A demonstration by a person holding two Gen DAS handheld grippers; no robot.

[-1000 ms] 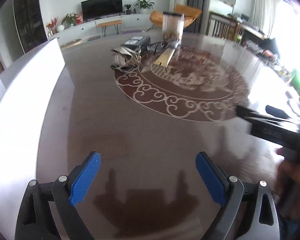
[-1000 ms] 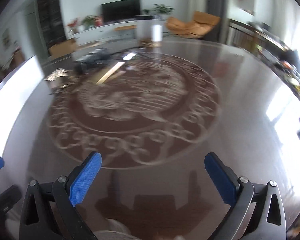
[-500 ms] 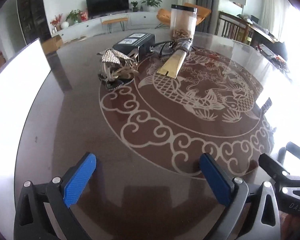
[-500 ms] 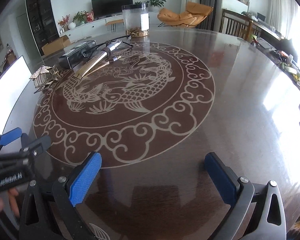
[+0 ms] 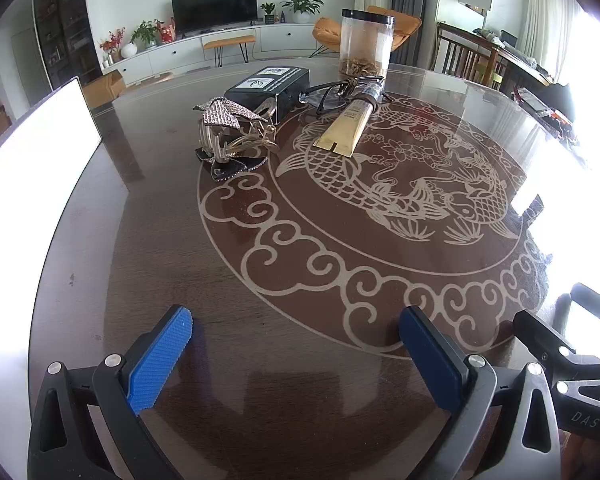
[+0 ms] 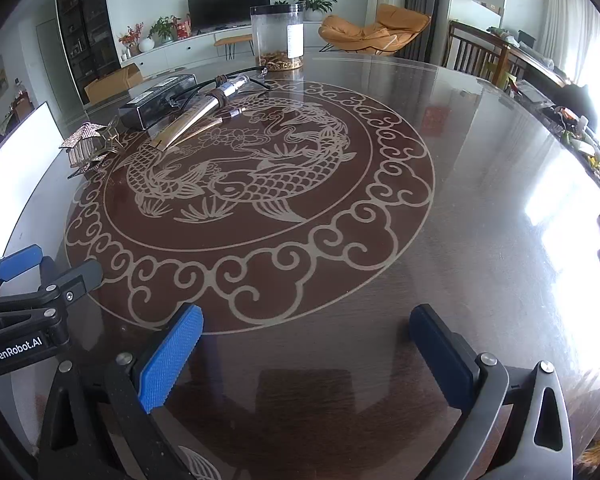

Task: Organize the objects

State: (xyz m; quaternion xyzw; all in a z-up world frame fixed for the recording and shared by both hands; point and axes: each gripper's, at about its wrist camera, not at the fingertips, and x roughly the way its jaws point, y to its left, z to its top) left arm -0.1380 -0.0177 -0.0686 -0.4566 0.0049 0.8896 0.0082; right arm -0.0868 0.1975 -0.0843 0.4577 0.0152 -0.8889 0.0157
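Both tools hang low over the near edge of the bench (image 5: 100,248), side by side and tipped downward. The left tool (image 5: 296,356) has its blue pads spread wide with only bare bench between them; its jaws have just been opening to that full spread. The right tool (image 6: 306,354) is likewise parted and grips nothing.

Looking outward from either one, everything to be sorted sits in a single cluster at the far side of the bench, well apart from both tools, beyond the carp-and-cloud inlay. From the left tool it lies ahead and slightly to the left of centre; from the right tool it lies far off to the upper left. So the left tool seems the nearer and better lined up.

Nearest in that cluster is the rhinestone hair clip pile (image 5: 230,136). Just right of it the gold tube (image 5: 350,124) lies flat, its long axis running away from the left tool, flat crimped end toward it, cap end at the cord (image 5: 332,92). Behind are the black box (image 5: 270,86) and the clear jar (image 5: 366,46), upright.

A reach straight forward looks to meet the clips first.
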